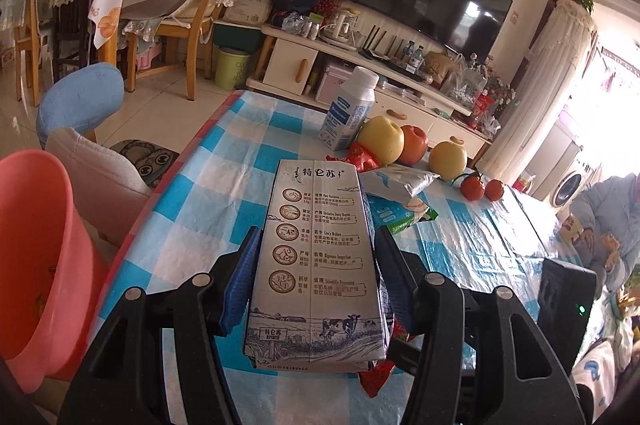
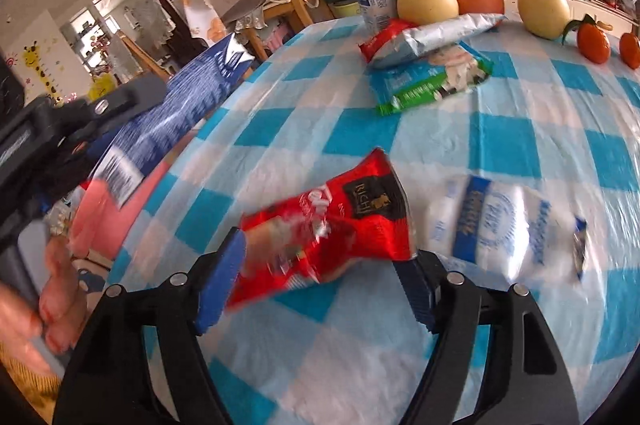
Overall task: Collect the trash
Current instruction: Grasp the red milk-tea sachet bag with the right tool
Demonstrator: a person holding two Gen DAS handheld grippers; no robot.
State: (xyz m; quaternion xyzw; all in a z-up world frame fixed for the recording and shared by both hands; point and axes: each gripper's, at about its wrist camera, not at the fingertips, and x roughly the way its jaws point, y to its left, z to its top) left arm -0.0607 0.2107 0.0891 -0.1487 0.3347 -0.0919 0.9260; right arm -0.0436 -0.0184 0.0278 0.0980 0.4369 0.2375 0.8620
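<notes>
At the far left of the left wrist view a pink bin stands off the table's edge, beside a pale chair. The left gripper is clamped on a milk carton, its blue pads pressed to the carton's two long sides, the carton pointing out over the checked table. Beyond it stand a white bottle, three apples and two tangerines, with a silver packet lying on a green-edged packet.

In the right wrist view the carton juts in from the left, held by the other gripper above the bin, with a hand low at the left. The right gripper stands fairly wide, a red wrapper lying between its pads; motion blur hides whether they press on it. Just right of it a white-and-blue wrapper lies flat on the table.
</notes>
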